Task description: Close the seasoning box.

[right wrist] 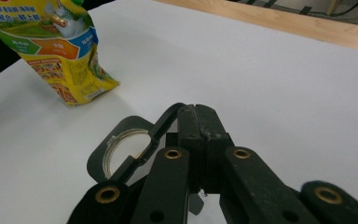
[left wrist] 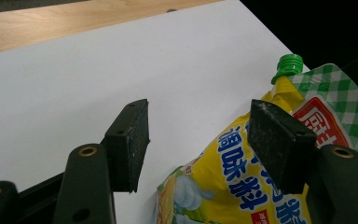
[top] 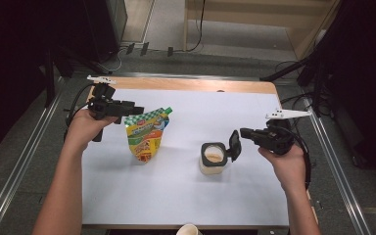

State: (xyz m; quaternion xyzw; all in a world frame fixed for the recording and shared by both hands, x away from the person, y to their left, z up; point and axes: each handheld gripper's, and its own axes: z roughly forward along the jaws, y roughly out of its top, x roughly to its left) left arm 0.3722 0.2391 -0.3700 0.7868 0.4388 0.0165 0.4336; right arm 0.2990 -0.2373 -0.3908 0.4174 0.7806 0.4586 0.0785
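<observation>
Two claws work the white counter (top: 176, 191): left claw (left wrist: 198, 144), jaws parted, straddles the upright seasoning pouch (top: 147, 134) left of the open jar (top: 213, 159), whose flip lid (top: 234, 144) the clamped right claw (top: 243, 132) touches.

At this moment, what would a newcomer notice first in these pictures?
First, the yellow pouch with a green cap, standing at the left of the white table, with the left gripper at its top. Then the open jar right of centre, its black lid flipped up towards the right gripper.
</observation>
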